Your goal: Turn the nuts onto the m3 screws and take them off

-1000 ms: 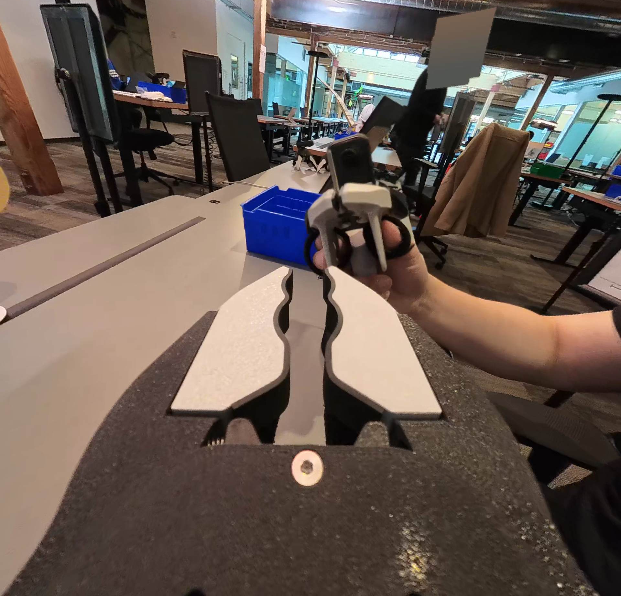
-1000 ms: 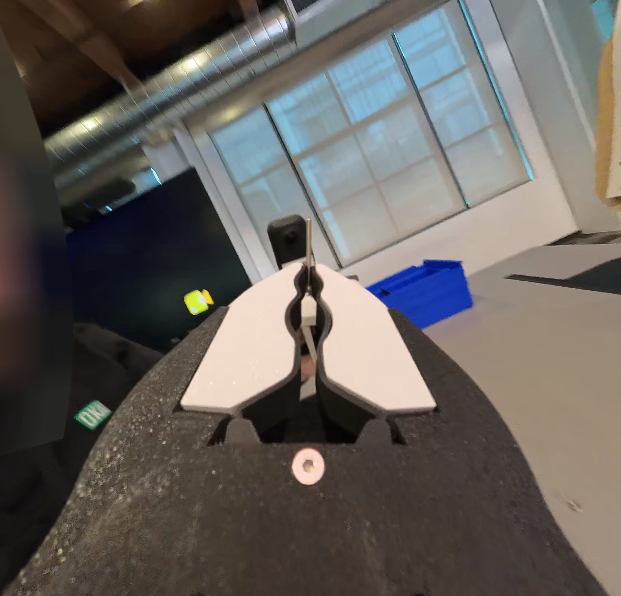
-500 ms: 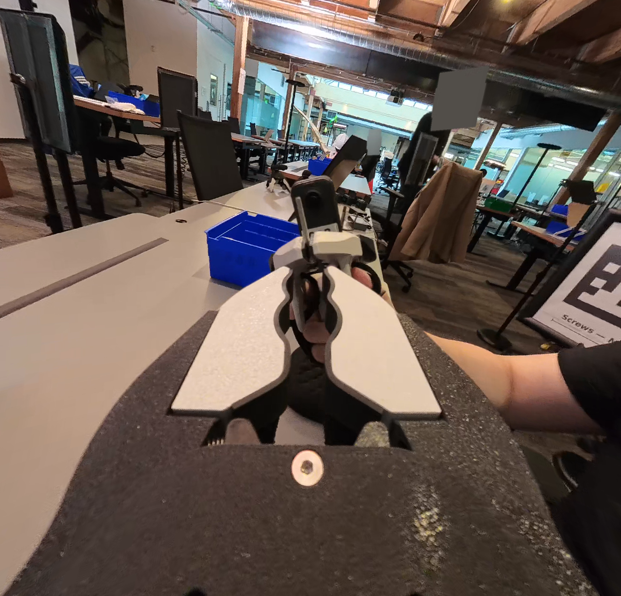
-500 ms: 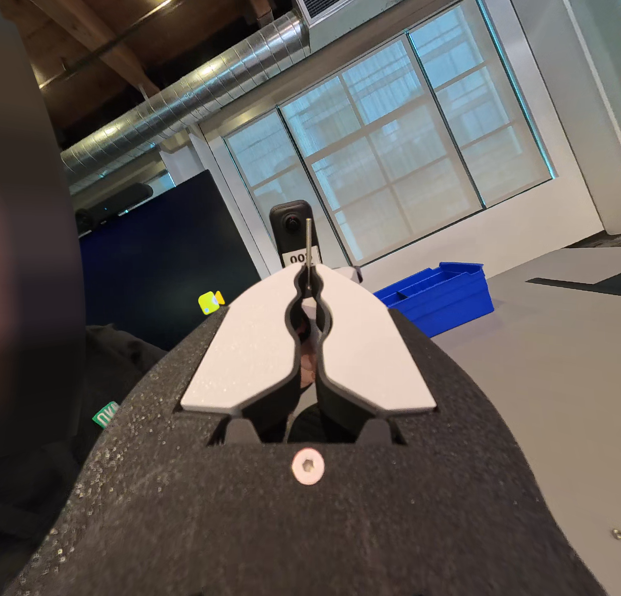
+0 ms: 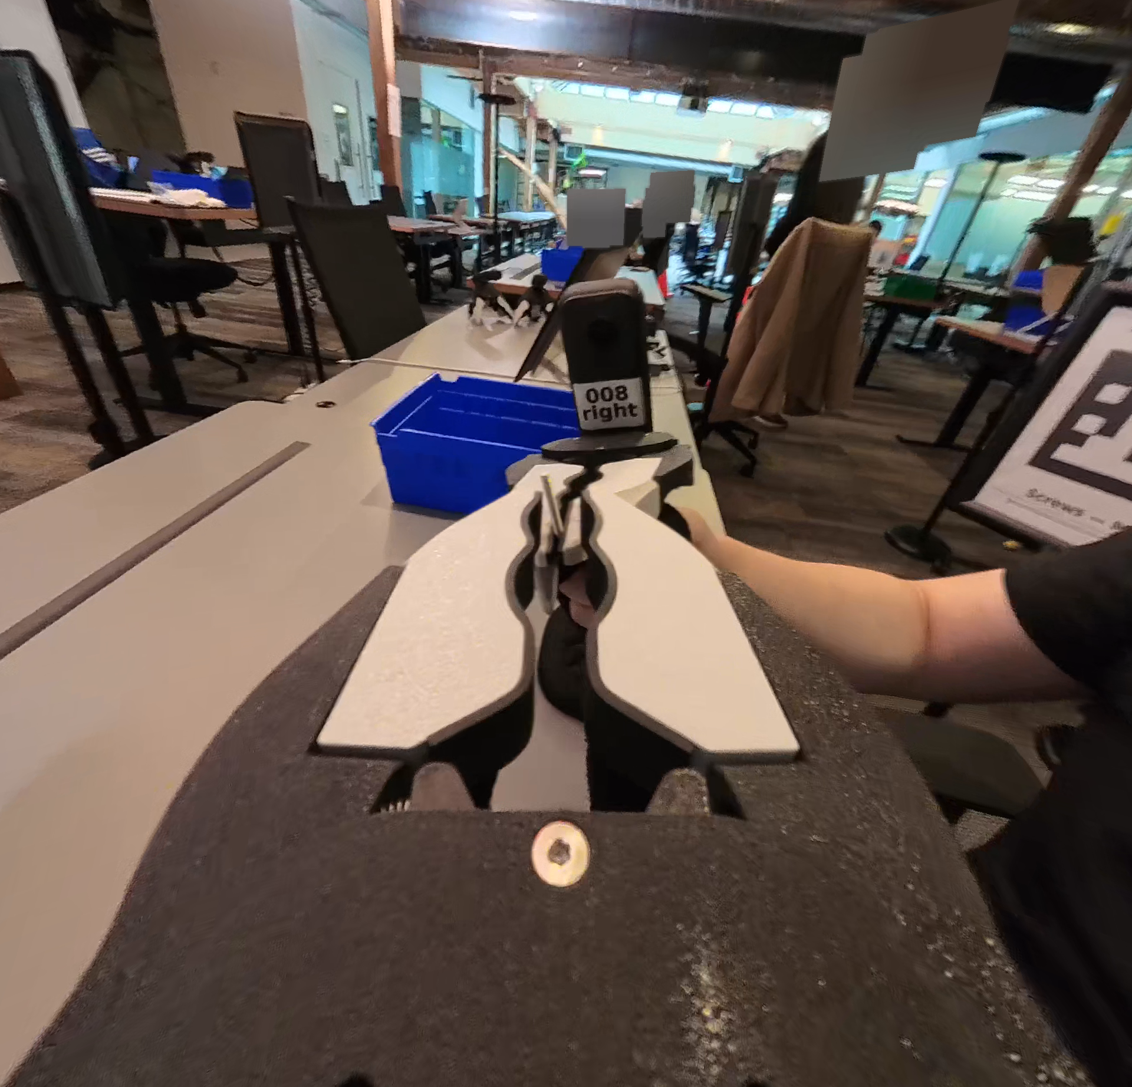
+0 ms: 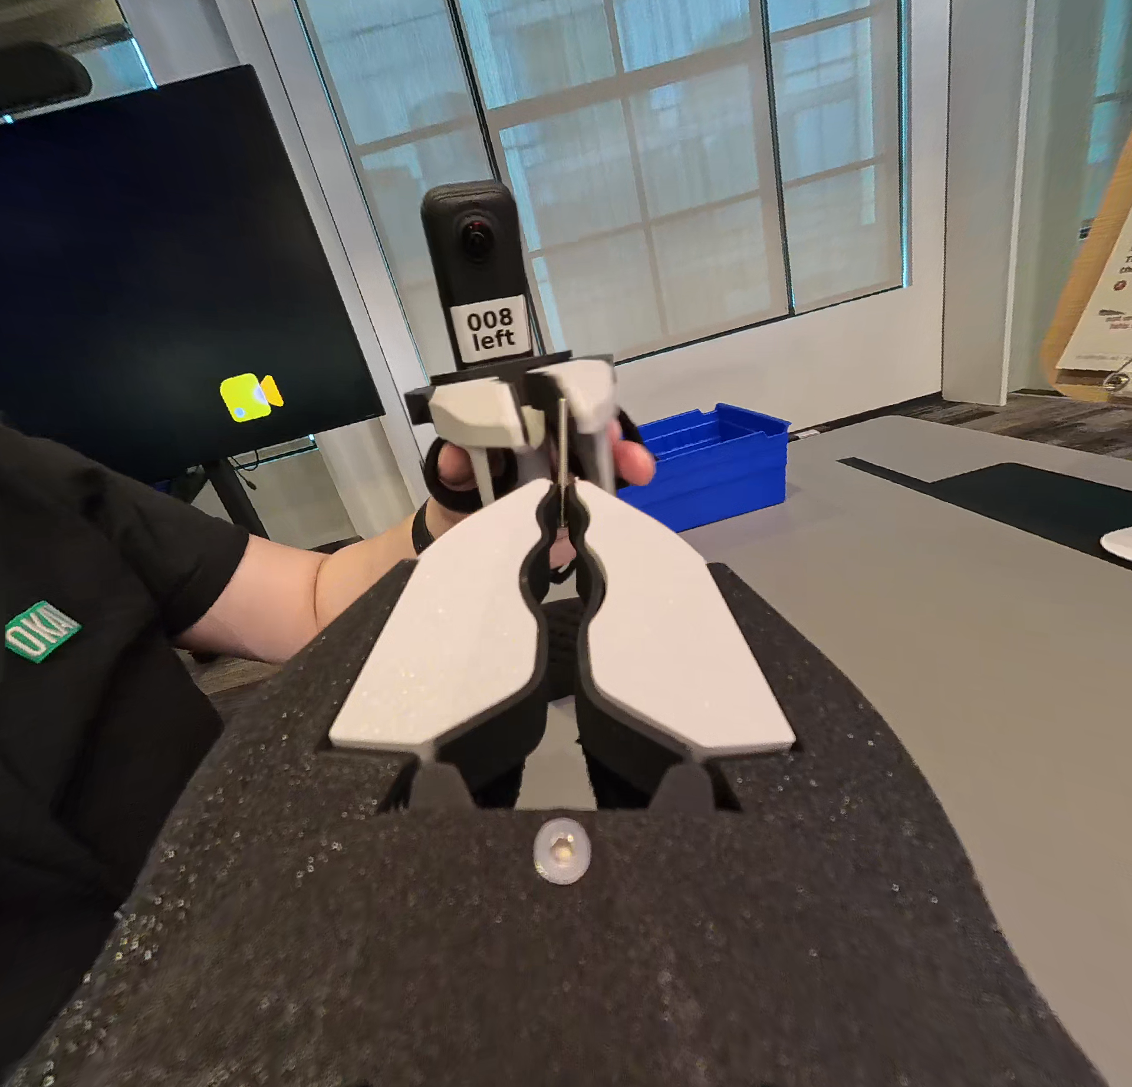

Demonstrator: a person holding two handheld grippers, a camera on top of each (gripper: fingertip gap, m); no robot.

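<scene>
Above the desk, the right gripper, jaws clenched on the screw, has met the left gripper, whose jaws have narrowed around it.

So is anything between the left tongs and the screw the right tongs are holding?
Nothing visible does. The screw stands upright in the right tongs, shaft bare, and the left tongs face it directly. The blue bin sits farther back.

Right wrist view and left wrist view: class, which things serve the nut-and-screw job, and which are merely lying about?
In the job: screw; right gripper, shut on it; left gripper, open. No nut shows.
Lying about: blue bin, black screen, tan coat, office chair.
</scene>
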